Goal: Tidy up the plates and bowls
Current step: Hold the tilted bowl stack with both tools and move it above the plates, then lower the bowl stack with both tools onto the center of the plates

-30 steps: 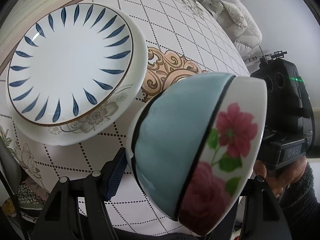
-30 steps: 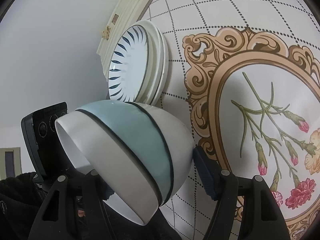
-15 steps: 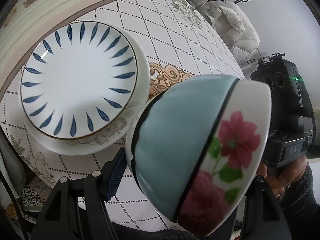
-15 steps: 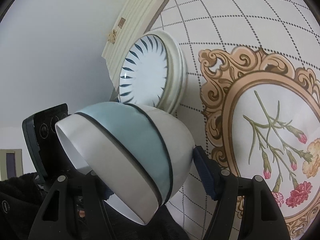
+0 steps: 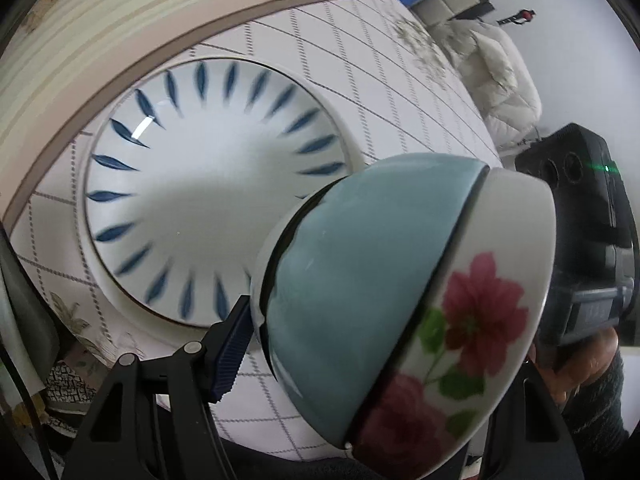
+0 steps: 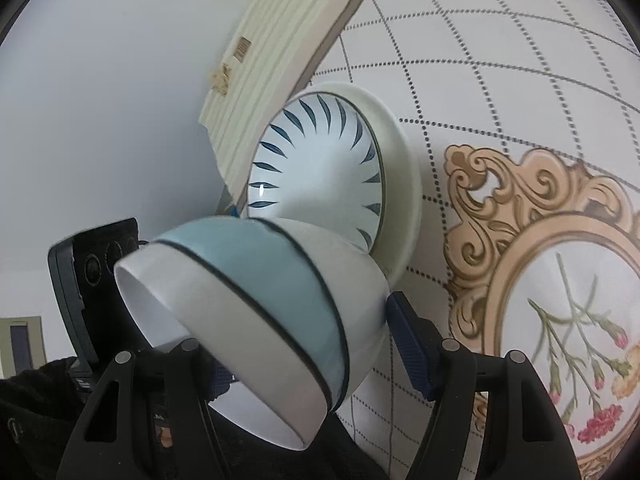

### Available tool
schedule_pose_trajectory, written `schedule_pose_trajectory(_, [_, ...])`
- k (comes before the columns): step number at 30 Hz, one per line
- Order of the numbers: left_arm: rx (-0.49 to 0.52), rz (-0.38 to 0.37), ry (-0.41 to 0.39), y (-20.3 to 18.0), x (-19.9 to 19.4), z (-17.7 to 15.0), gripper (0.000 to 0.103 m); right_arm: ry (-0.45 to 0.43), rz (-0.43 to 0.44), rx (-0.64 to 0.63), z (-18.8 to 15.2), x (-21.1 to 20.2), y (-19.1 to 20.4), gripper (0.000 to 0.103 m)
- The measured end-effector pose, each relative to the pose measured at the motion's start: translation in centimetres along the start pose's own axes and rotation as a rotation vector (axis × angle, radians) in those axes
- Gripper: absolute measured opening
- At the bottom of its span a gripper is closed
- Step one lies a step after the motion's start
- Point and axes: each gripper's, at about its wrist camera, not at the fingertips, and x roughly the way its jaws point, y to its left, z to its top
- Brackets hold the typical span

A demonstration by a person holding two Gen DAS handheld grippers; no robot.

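A nested stack of bowls, a white flowered one [image 5: 472,320] over a pale blue one [image 5: 360,264], hangs tilted between both grippers. My left gripper [image 5: 360,360] and my right gripper [image 6: 304,344] are each shut on the stack from opposite sides; the stack [image 6: 256,320] also fills the right wrist view. Just beyond it a blue-leaf plate [image 5: 208,196] lies on top of a larger white plate [image 5: 348,140] on the table; the same plates [image 6: 320,168] show in the right wrist view.
The table has a white grid-pattern cloth [image 6: 500,60] with a gold ornate floral medallion [image 6: 560,280]. A striped cream board [image 5: 120,32] runs along the table's far edge by the plates. A white padded jacket [image 5: 500,76] lies beyond the table.
Both grippers have carried the bowl stack closer to the plates; the plates now look larger and the stack overlaps the blue-leaf plate's edge.
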Motion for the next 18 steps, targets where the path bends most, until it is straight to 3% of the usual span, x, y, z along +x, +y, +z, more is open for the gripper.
schedule_pose_trajectory(10, [-0.018, 0.03, -0.001, 2.0, -0.3, 4.0, 0.067, 0.025, -0.002, -0.006, 4.6, 2.3, 1.7, 0.071])
schedule_pose_trajectory(18, [-0.026, 0.047, 0.017, 3.3, -0.3, 4.9, 0.067, 0.057, -0.024, 0.029, 6.6, 4.0, 1.8, 0.071])
